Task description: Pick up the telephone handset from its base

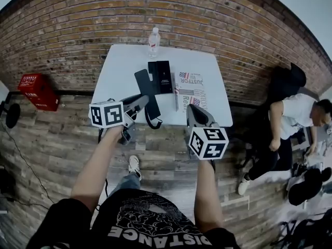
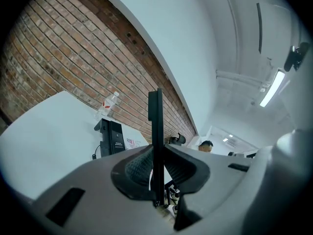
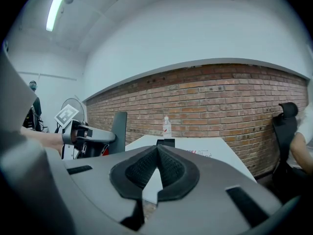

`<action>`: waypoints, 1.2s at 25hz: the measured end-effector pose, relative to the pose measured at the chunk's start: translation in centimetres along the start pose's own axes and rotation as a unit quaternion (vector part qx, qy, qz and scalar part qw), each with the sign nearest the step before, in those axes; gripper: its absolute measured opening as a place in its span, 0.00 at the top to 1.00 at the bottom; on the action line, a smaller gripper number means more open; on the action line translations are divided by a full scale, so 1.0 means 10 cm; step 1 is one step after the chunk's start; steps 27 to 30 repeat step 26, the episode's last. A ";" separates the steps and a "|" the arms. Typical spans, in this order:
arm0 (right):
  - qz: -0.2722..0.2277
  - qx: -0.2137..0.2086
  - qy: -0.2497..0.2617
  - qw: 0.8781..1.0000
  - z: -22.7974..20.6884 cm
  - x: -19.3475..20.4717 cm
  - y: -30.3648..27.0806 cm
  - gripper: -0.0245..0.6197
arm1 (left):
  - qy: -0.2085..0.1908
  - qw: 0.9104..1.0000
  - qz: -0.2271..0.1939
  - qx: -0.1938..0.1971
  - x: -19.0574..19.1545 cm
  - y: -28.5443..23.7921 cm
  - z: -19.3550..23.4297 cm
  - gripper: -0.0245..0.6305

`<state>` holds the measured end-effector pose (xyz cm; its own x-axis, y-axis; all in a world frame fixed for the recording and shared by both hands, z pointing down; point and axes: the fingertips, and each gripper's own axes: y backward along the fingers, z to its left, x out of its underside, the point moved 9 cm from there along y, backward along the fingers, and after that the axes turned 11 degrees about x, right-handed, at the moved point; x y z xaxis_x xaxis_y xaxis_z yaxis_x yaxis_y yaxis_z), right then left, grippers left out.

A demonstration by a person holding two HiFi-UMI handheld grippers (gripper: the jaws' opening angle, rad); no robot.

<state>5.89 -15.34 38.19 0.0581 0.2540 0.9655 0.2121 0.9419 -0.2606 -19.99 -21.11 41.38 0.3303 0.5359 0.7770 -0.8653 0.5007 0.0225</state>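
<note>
**Handset off its base, clamped in the left gripper**

The pick-up looks all but done. The left gripper (image 1: 139,104) has its jaws closed on the black telephone handset (image 1: 145,84), pads pressing its 2 flat faces near the lower end. The handset hangs in the air above the near edge of the white table (image 1: 116,69), apart from the upright black base (image 1: 160,77) just beyond it. The right gripper (image 1: 194,111) is empty, its jaws together, well to the side.

In the right gripper view the handset stands close to upright – long axis near vertical, free end up. In the left gripper view it shows edge-on as a thin bar rising from the jaws. Its cord (image 1: 152,122) loops below.

The next move probably calls only for a steady grip, with slack left in the cord so the base is not dragged – the water bottle (image 1: 153,40) stands behind it.
</note>
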 end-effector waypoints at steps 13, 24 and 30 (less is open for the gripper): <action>-0.011 0.008 0.010 1.000 -0.01 0.03 0.21 0.96 | -0.034 0.999 0.011 -0.005 0.15 0.01 -0.22 0.85; -0.012 0.011 0.011 1.000 -0.01 0.03 0.26 0.96 | -0.033 0.999 0.013 -0.003 0.17 0.02 -0.22 0.85; -0.010 0.012 0.011 1.000 -0.03 0.05 0.26 0.96 | -0.033 0.999 0.013 -0.003 0.18 0.00 -0.22 0.85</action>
